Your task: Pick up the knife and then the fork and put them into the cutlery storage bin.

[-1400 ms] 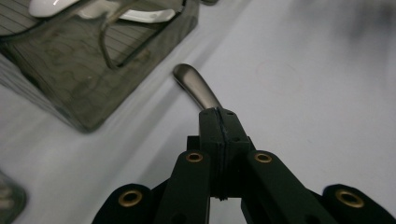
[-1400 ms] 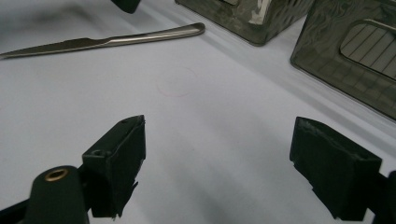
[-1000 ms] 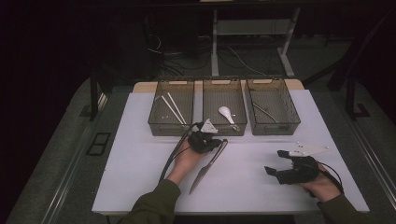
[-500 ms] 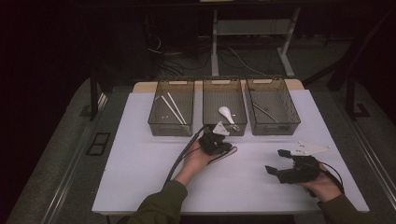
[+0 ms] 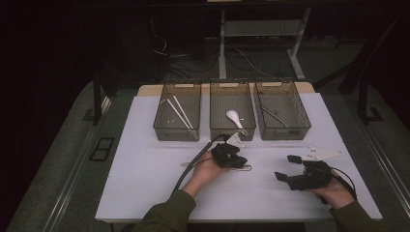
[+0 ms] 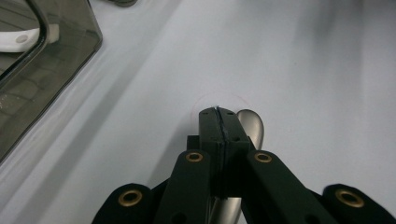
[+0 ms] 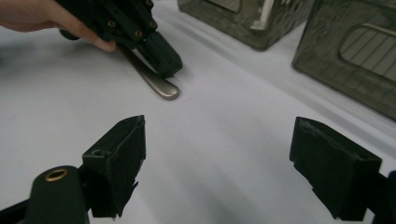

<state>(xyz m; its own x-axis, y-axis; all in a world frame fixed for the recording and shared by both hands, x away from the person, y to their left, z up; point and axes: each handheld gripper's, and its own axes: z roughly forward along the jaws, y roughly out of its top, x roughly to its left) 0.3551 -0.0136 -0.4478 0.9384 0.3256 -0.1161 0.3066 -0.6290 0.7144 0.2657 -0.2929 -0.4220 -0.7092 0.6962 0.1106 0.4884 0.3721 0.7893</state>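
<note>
Table [image 5: 145,183] white, room dark.

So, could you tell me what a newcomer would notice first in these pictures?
Probably the three smoky clear bins in a row at the far edge of the white table, with a white spoon in the middle one. Next, the left claw at the table's centre, shut on a metal utensil handle, while the right claw waits open near the front right.

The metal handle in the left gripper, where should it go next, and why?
Probably lift it toward the right bin, which seems to hold another metal utensil. The left gripper is shut on the metal handle, low over the table, short of the bins.
</note>
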